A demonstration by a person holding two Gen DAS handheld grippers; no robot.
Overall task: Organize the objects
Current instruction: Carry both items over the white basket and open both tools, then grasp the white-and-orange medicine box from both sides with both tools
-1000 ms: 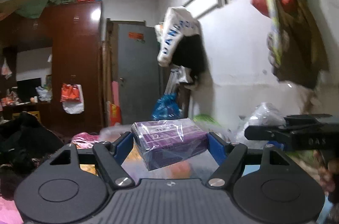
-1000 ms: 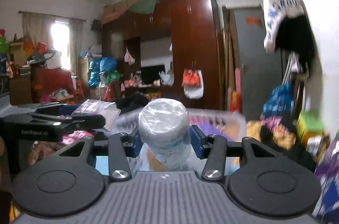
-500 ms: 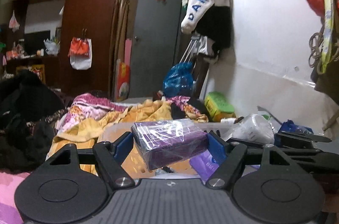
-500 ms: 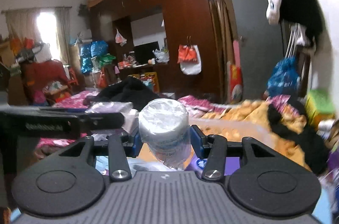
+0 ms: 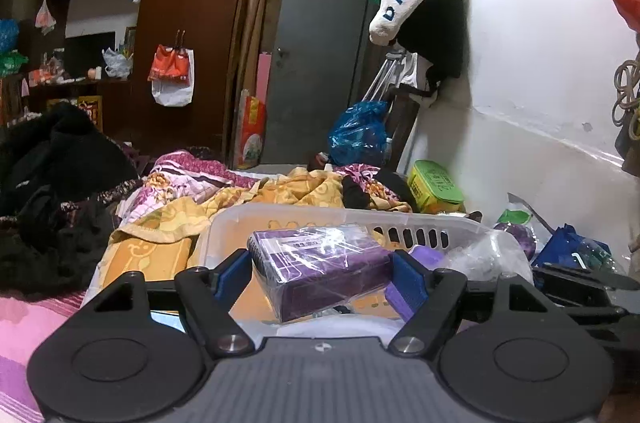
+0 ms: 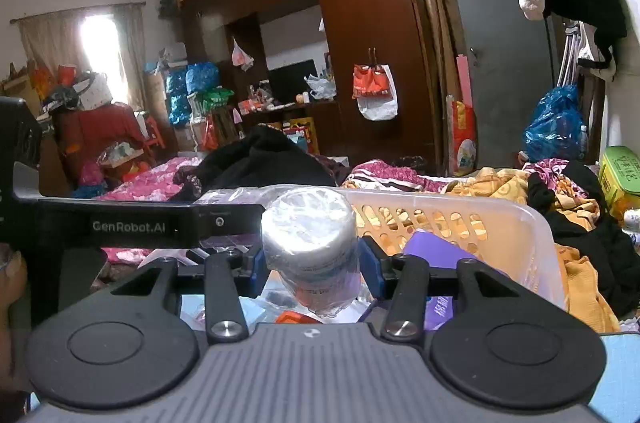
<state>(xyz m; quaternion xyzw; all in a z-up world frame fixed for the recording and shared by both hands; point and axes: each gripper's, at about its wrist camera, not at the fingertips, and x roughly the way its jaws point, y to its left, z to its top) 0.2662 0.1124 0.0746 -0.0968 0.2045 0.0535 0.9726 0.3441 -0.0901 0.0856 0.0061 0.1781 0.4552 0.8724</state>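
My left gripper [image 5: 322, 277] is shut on a purple box wrapped in clear film [image 5: 320, 269] and holds it over the near side of a white slotted plastic basket [image 5: 360, 219]. My right gripper [image 6: 310, 263] is shut on a round white jar in clear wrap [image 6: 310, 241], held above the same basket [image 6: 460, 219]. Purple packets [image 6: 436, 247] lie inside the basket. The left gripper's body [image 6: 132, 223] shows at the left of the right wrist view.
The basket rests on a bed with a yellow blanket [image 5: 160, 231] and black clothes [image 5: 60, 175]. A green tin [image 5: 434, 185] and a blue bag [image 5: 568, 247] lie by the white wall on the right. A dark wardrobe [image 6: 352, 23] and grey door [image 5: 316, 63] stand behind.
Both grippers have tilted and come down from pointing at the ceiling and walls to just over the basket, each keeping its object.
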